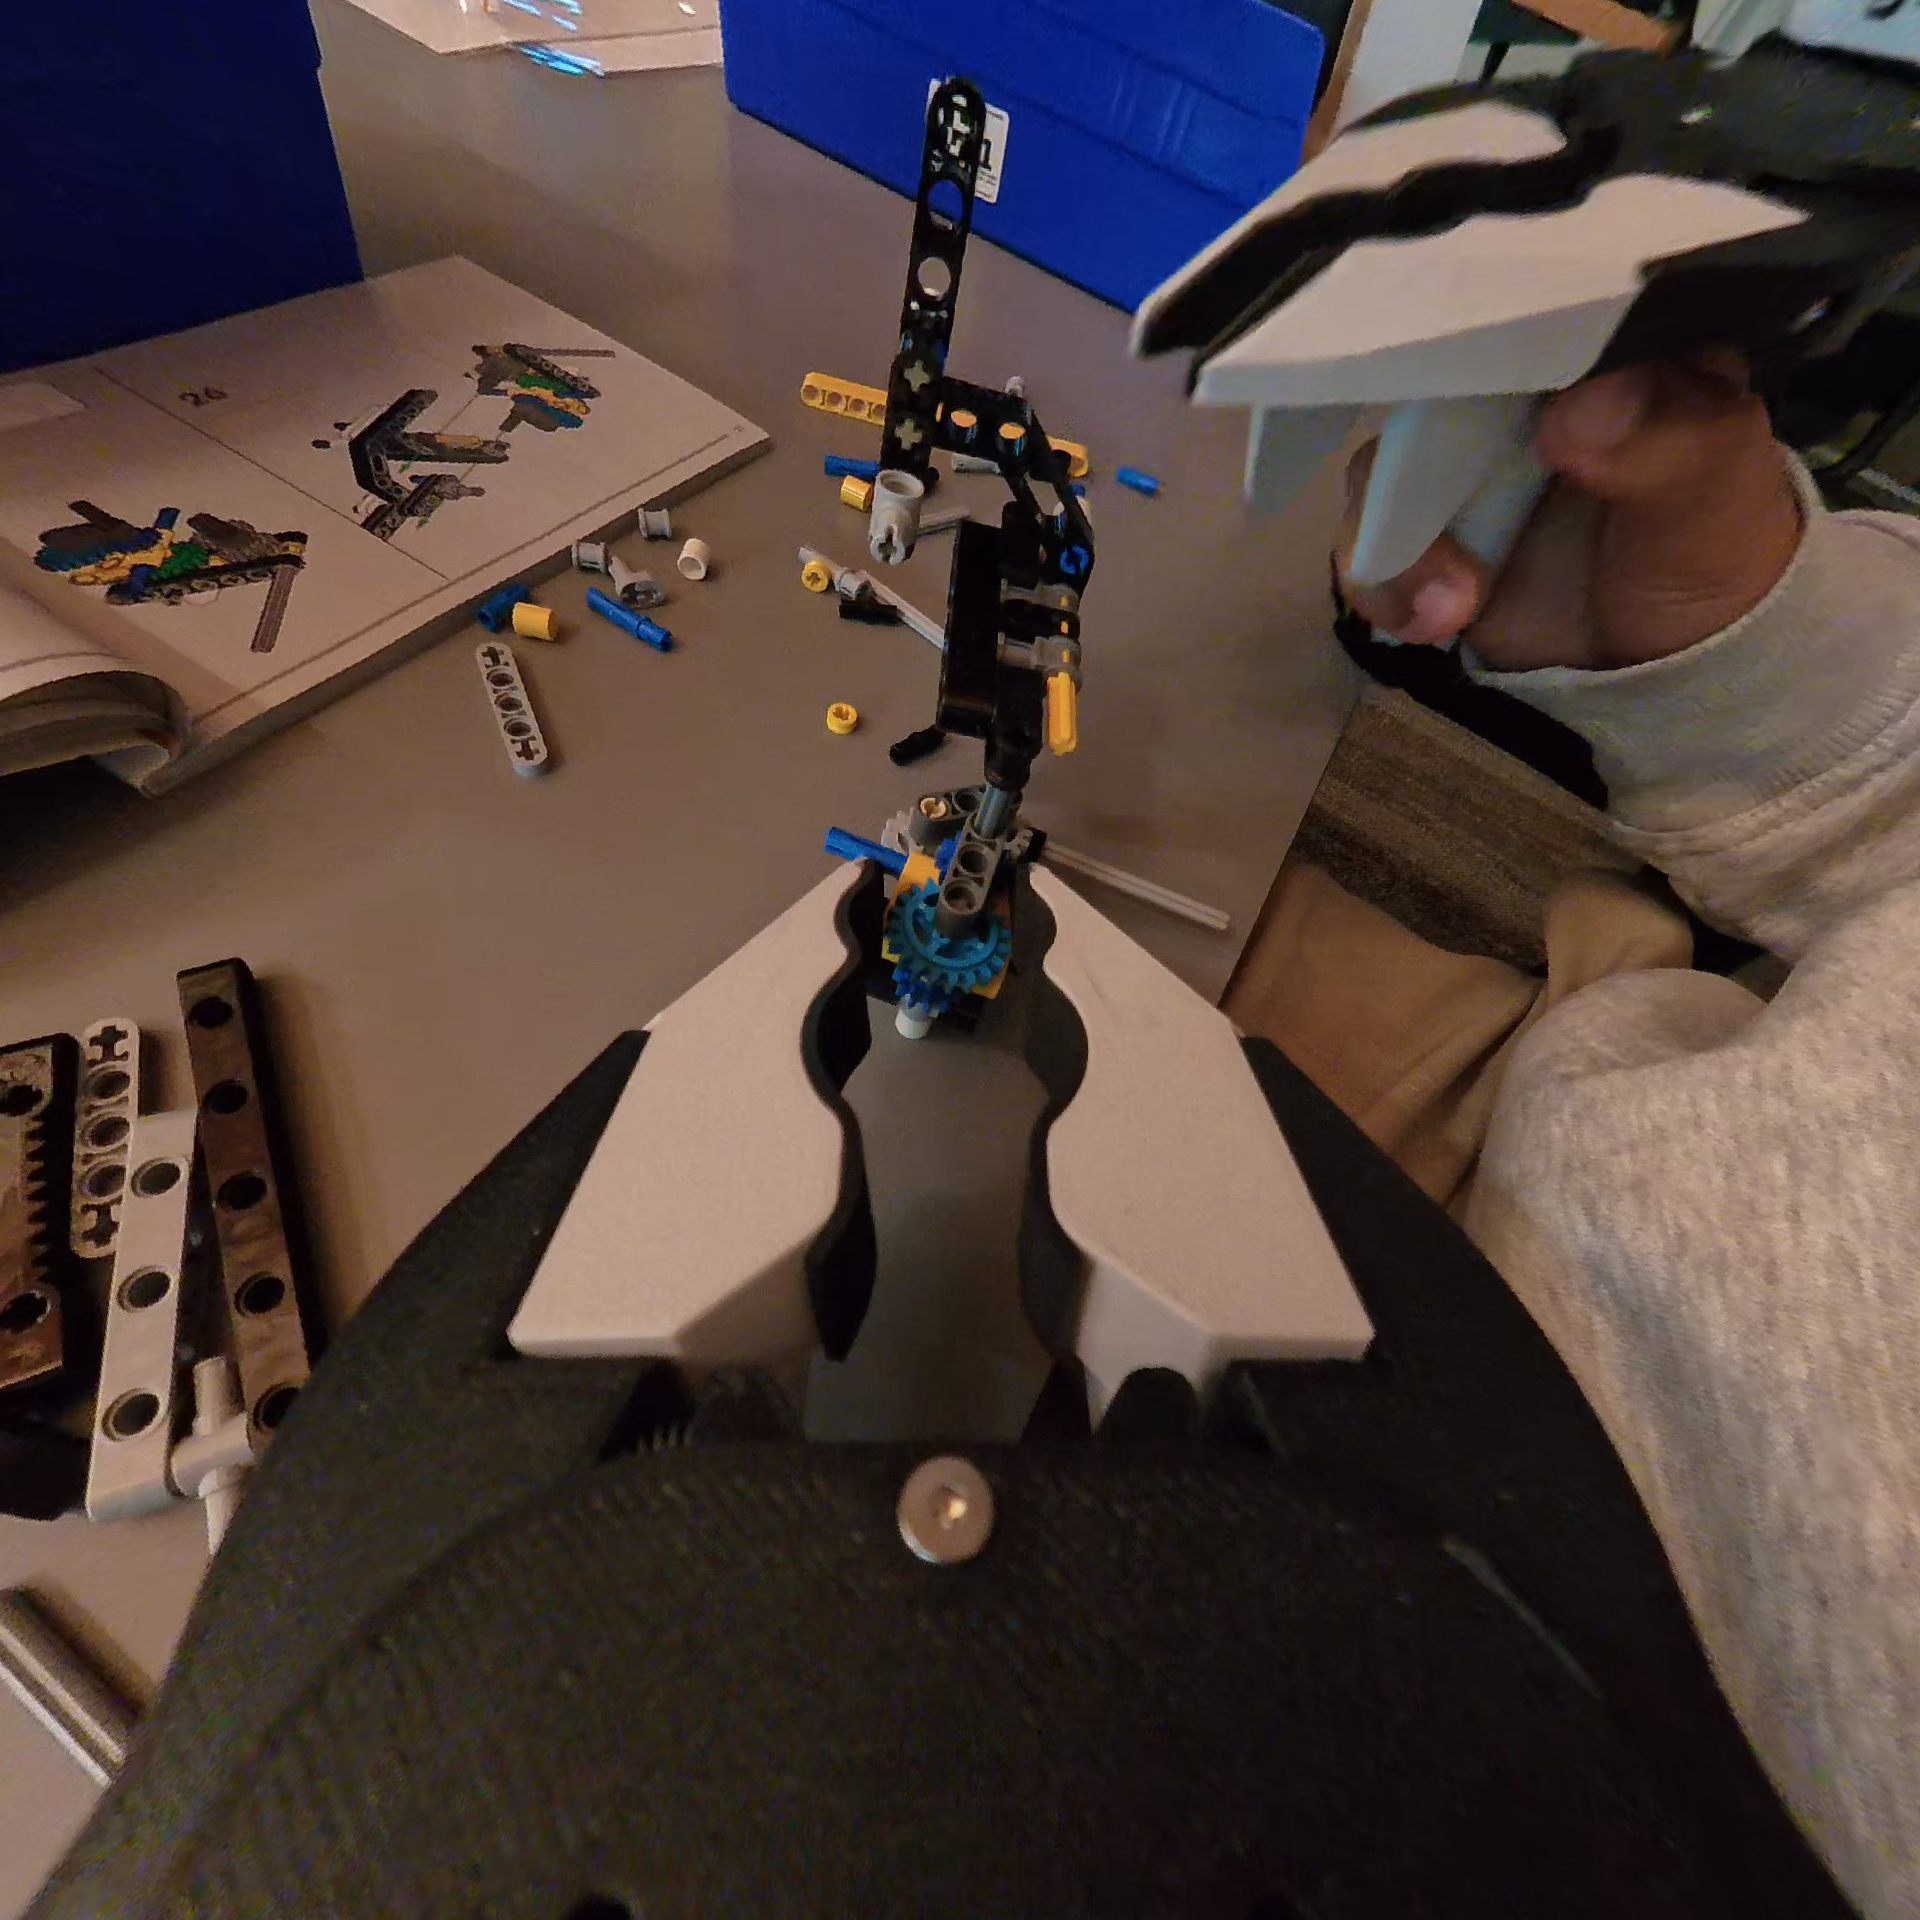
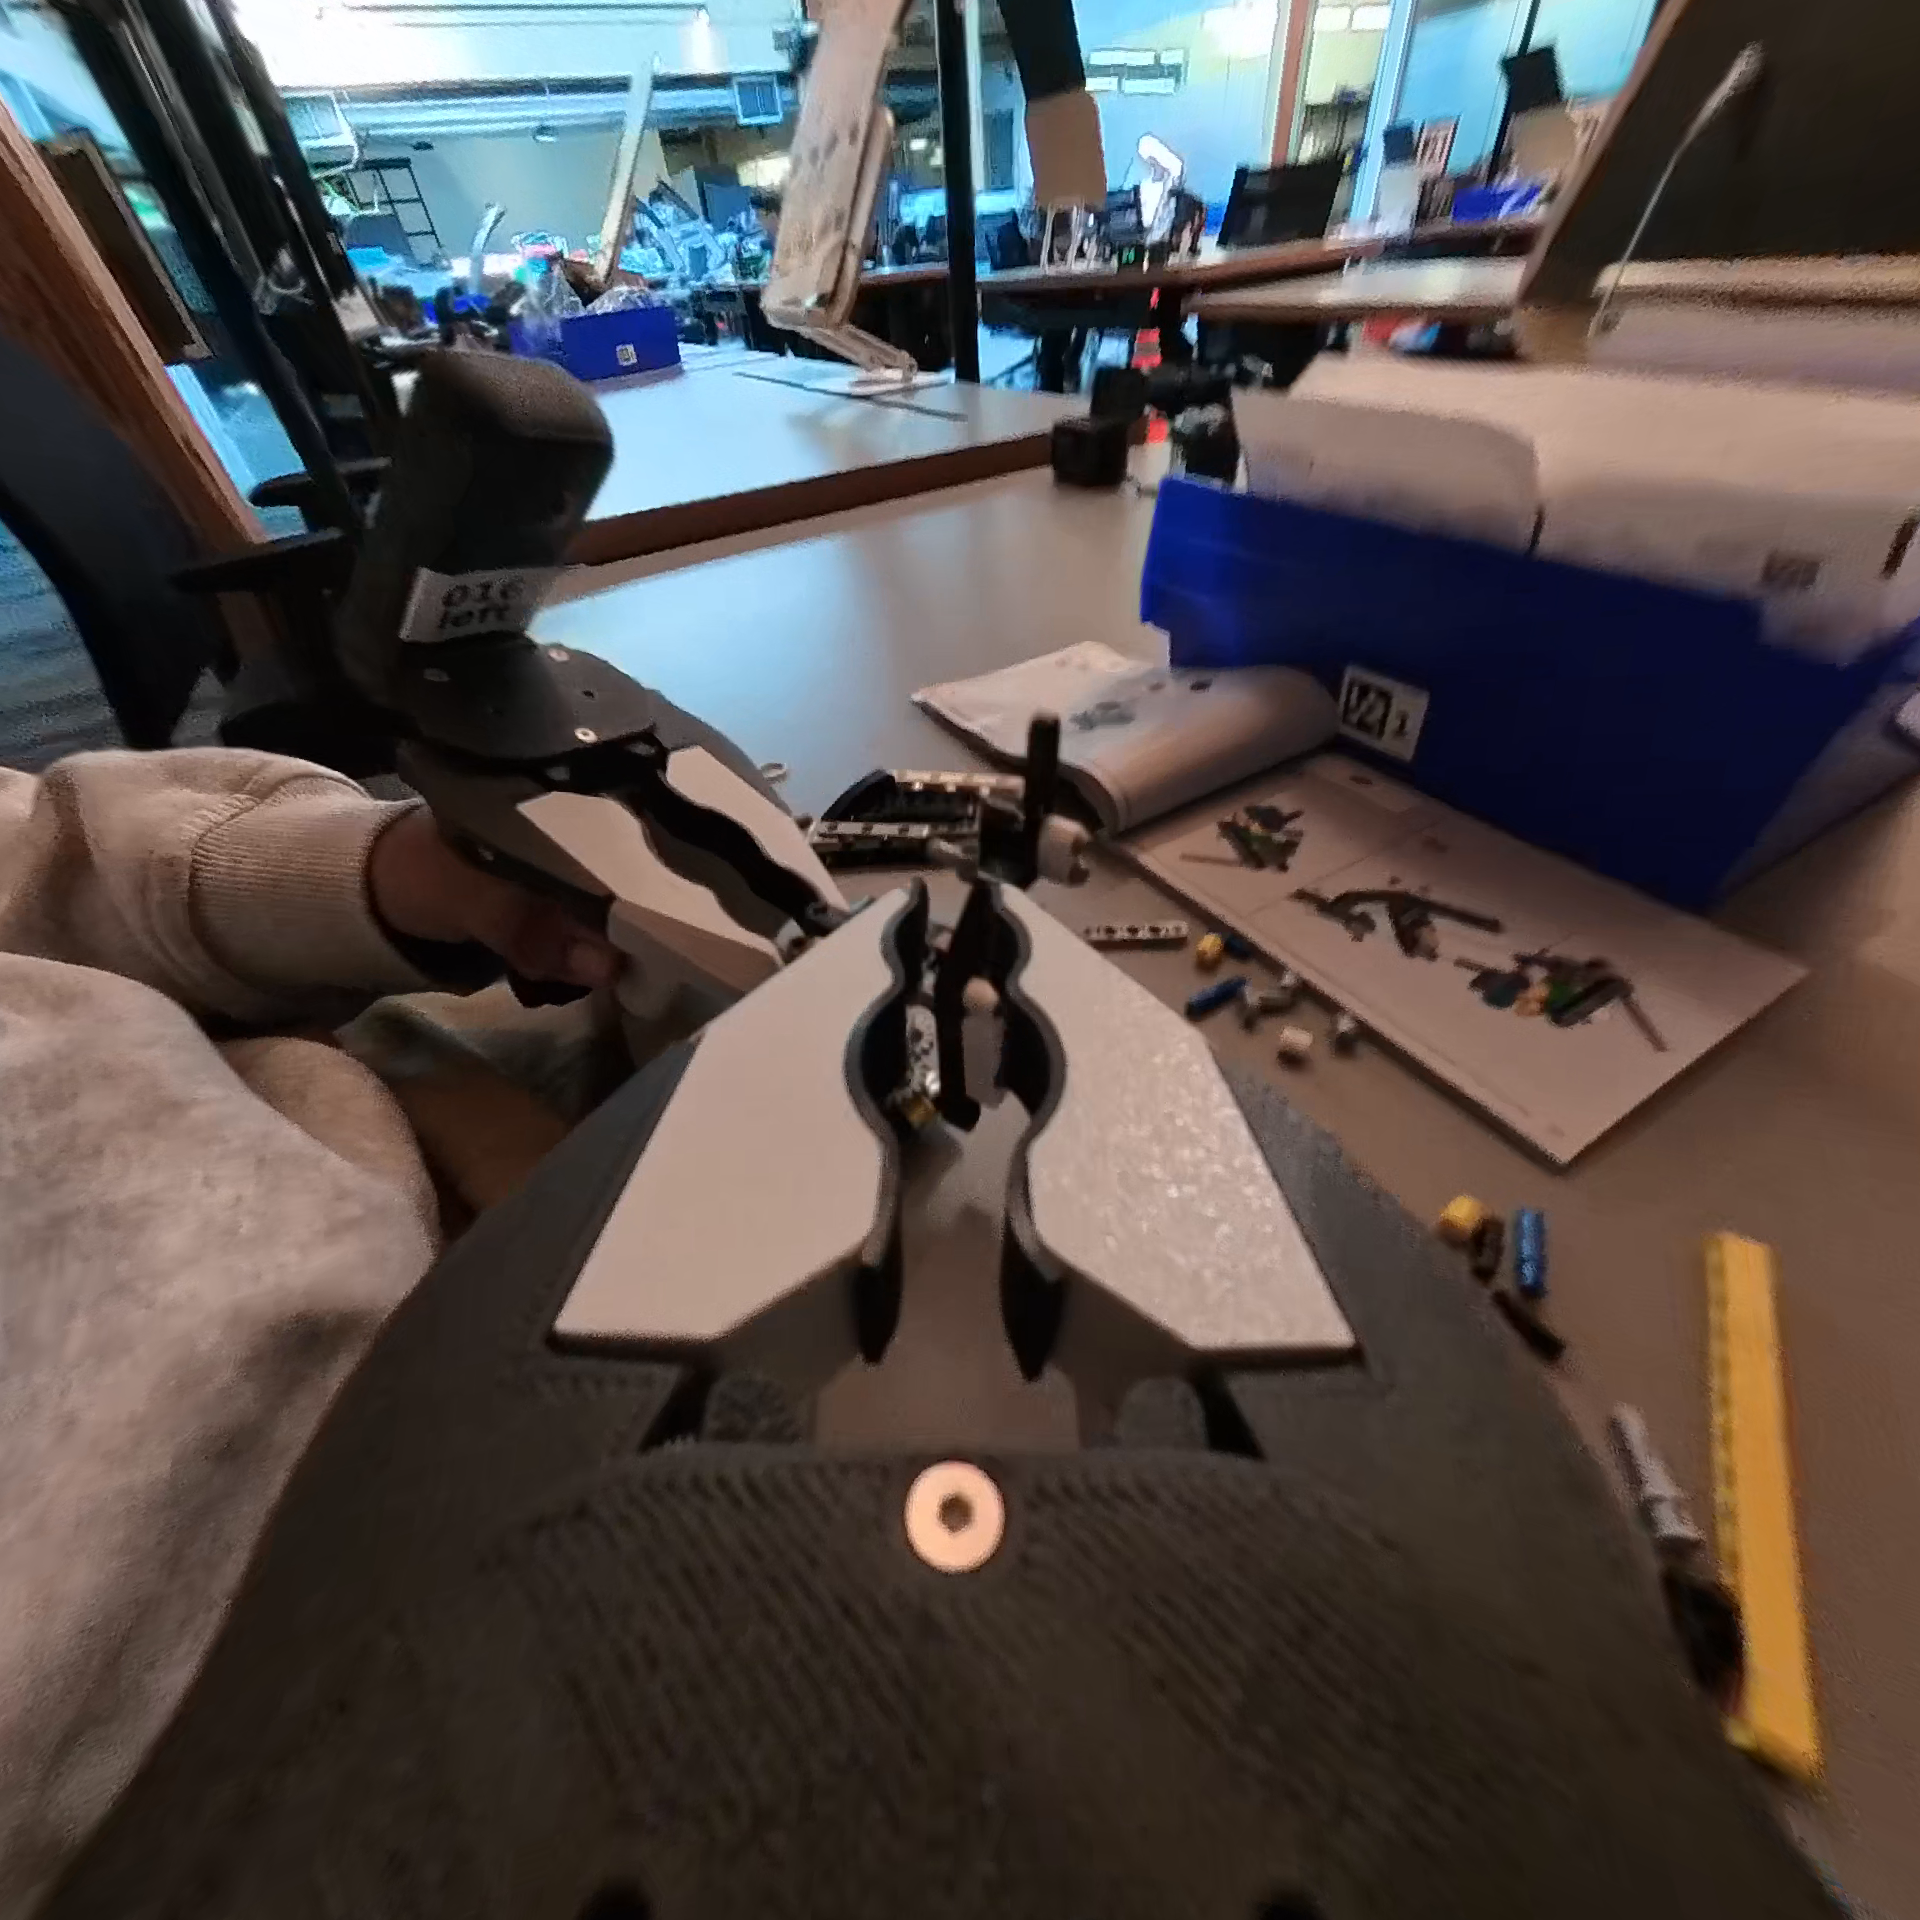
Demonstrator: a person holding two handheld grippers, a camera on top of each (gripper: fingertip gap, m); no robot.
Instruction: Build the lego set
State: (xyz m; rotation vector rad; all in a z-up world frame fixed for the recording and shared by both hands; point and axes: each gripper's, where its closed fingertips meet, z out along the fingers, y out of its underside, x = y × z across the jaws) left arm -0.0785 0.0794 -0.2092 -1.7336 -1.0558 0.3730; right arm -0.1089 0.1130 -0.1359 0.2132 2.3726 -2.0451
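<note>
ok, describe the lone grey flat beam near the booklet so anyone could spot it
Start at the open instruction booklet on the grey table. Just off its near corner lies a short light-grey flat beam, alone. Unlike the blue and yellow pins beyond it, it is flat with a row of holes.

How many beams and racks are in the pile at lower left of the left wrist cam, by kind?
black holed beam: 1
white holed beam: 1
thin light-grey beam: 1
black toothed rack, cut off by the frame edge: 1
Total: 4
</note>
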